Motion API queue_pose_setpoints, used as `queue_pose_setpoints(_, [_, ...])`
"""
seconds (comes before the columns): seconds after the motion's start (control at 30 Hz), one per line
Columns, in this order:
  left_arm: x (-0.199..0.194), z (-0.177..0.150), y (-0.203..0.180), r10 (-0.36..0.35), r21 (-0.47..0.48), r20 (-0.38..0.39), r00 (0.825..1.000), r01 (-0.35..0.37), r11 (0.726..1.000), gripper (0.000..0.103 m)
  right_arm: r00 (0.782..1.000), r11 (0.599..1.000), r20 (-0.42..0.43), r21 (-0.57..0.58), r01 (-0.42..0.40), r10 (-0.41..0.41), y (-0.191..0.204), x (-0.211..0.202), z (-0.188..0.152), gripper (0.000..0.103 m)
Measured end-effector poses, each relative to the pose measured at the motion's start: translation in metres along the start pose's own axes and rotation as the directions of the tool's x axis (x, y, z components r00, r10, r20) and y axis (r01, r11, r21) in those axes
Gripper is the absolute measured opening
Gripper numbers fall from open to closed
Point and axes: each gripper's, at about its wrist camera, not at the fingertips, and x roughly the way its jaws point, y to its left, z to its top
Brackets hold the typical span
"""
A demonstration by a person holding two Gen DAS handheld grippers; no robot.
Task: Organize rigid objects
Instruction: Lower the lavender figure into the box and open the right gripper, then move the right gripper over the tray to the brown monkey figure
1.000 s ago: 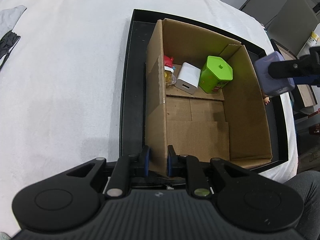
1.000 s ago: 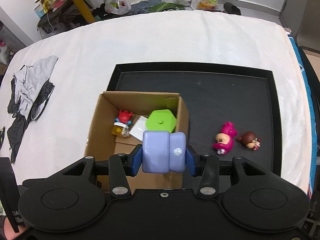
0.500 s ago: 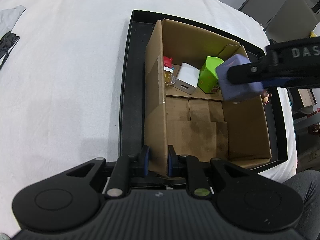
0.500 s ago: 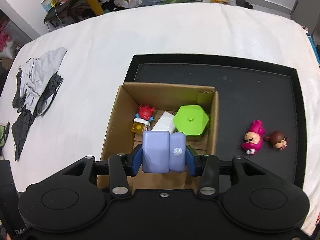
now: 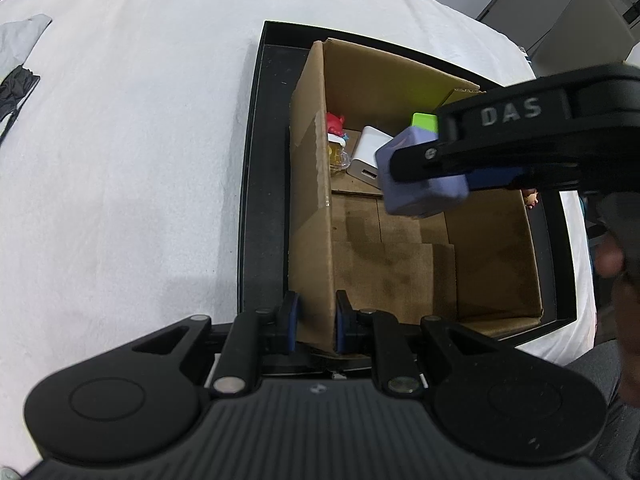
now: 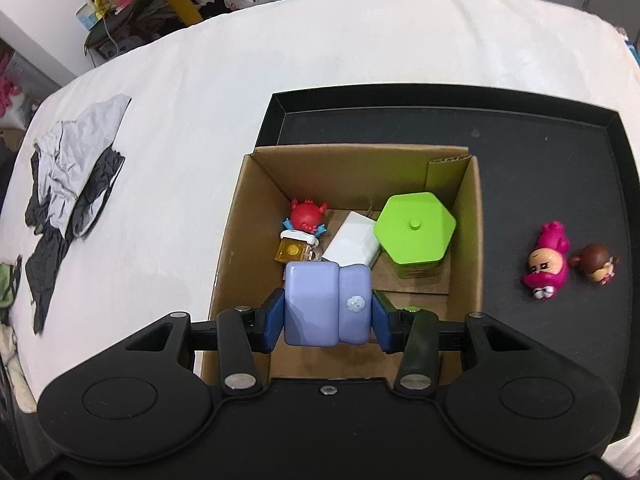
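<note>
Lavender block (image 6: 326,304): judged rigid, light, smooth-sided; clenched across flat sides by right hand-held gripper (image 6: 327,322) over cardboard box (image 6: 230,248), lower centre; left hand-held gripper (image 5: 313,326) clamped on box wall.

Quick count, approx what's visible: 1 cardboard box (image 6: 466,240), sitting in 1 black tray (image 6: 520,152). Inside the box: 1 green hexagon container (image 6: 414,232), 1 white charger block (image 6: 354,244), 1 red crab toy (image 6: 306,216), 1 small yellow cube thing (image 6: 292,250). So 4 items on the box floor. Plus 1 lavender block (image 6: 326,304) held above it. Outside the box on the tray: 2 little figures, 1 pink (image 6: 546,260) & 1 brown-haired (image 6: 598,264). Also 1 pile of gray/black clothes (image 6: 68,184) on the white sheet. 2 grippers total, w/ 2 fingers each.
</note>
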Motion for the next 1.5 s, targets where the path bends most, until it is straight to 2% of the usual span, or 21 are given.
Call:
queue_pose_setpoints(0.37, [0.000,0.000,0.001,0.002,-0.001,0.000,1.000,-0.002,1.000,0.016,1.000,0.999,-0.013,0.044,-0.025,0.026,0.000,0.025,-0.008,0.044])
queue_pose_setpoints(0.5, [0.000,0.000,0.000,0.008,-0.001,-0.001,1.000,-0.008,1.000,0.016,0.998,0.995,-0.011,0.084,-0.059,0.061,-0.006,0.031,-0.008,0.045])
queue_pose_setpoints(0.6, [-0.001,0.000,0.001,0.002,-0.006,0.001,1.000,-0.002,1.000,0.016,0.993,0.988,0.004,0.107,-0.114,0.114,-0.011,0.027,-0.007,0.045])
queue_pose_setpoints(1.5, [-0.003,-0.003,-0.005,0.034,0.006,0.011,0.999,-0.034,0.999,0.015,0.983,0.978,0.037,0.104,-0.181,0.178,-0.051,-0.027,-0.020,0.046])
